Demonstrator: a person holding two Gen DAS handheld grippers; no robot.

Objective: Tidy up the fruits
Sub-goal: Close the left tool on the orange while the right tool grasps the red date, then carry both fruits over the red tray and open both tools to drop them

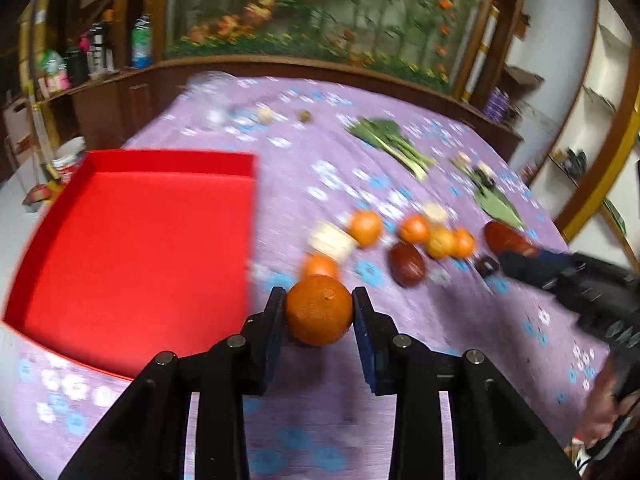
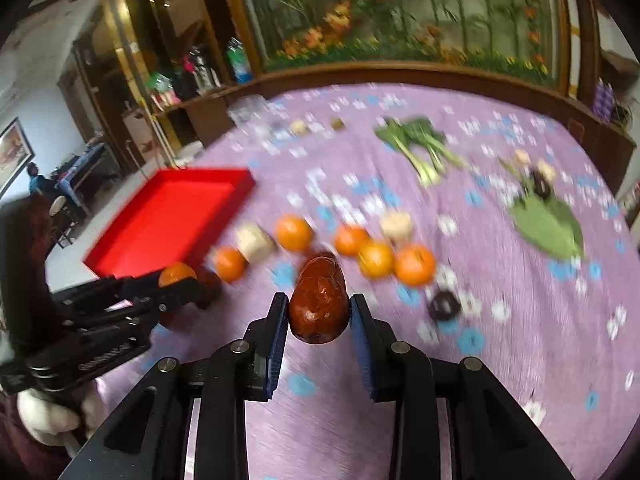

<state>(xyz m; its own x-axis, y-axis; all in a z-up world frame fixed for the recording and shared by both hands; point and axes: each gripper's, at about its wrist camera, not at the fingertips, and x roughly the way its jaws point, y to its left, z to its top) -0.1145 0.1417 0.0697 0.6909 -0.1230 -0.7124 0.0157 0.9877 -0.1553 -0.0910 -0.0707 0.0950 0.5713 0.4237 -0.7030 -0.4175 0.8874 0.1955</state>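
My left gripper (image 1: 319, 309) is shut on an orange (image 1: 319, 310) and holds it above the purple cloth, just right of the red tray (image 1: 136, 248). My right gripper (image 2: 319, 312) is shut on a dark red-brown fruit (image 2: 318, 306). Several more oranges (image 1: 365, 227) and another red-brown fruit (image 1: 407, 264) lie in a loose row mid-table. In the right wrist view the tray (image 2: 168, 220) is at the left, with the left gripper (image 2: 176, 284) and its orange (image 2: 176, 274) in front of it. The right gripper (image 1: 508, 258) shows at the right of the left wrist view.
Pale cream blocks (image 1: 332, 240) lie among the oranges. Leafy greens (image 1: 390, 142) and a flat green leaf (image 2: 548, 224) lie further back right. A small black round thing (image 2: 444, 304) lies near the front. A wooden cabinet edge (image 1: 320, 64) runs behind the table.
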